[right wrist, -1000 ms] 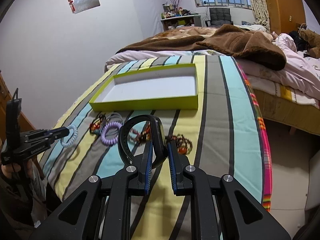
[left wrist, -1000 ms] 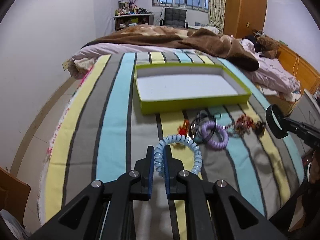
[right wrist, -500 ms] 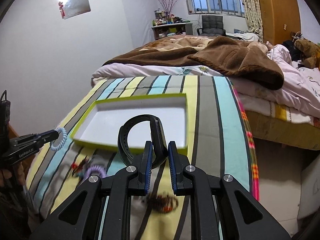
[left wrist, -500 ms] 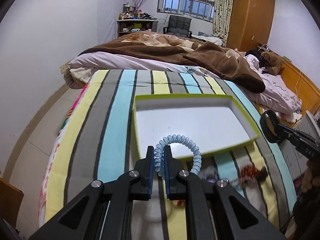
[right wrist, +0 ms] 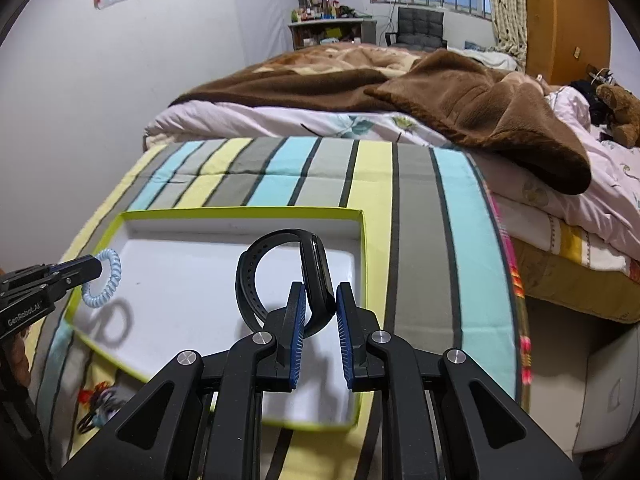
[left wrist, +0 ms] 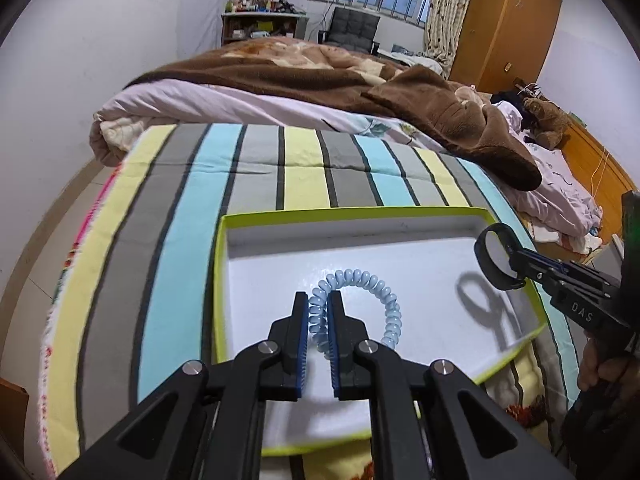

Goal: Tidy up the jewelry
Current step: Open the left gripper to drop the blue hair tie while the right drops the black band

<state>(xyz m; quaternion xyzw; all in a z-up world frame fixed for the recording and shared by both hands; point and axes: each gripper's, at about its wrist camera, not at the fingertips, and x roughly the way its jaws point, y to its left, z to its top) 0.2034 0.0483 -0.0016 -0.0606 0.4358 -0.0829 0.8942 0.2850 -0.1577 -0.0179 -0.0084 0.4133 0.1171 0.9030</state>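
Observation:
My left gripper (left wrist: 319, 307) is shut on a pale blue coil bracelet (left wrist: 374, 286) and holds it over the white inside of the lime-green tray (left wrist: 352, 213). My right gripper (right wrist: 321, 297) holds a black wristband (right wrist: 280, 276) over the same tray (right wrist: 244, 212); its jaws stand a little apart around the band. In the left wrist view the right gripper (left wrist: 516, 268) comes in from the right with the band (left wrist: 496, 258). In the right wrist view the left gripper (right wrist: 94, 268) comes in from the left with the coil (right wrist: 105, 278).
The tray lies on a striped cloth (left wrist: 180, 208) over the bed's foot. Loose jewelry (right wrist: 98, 400) lies on the cloth in front of the tray, also showing in the left wrist view (left wrist: 528, 412). A brown blanket (left wrist: 320, 76) lies behind. The floor drops off at right (right wrist: 560, 340).
Both grippers have moved forward from above the jewelry pile to above the tray, each carrying its piece. The right jaws have widened slightly around the wristband.

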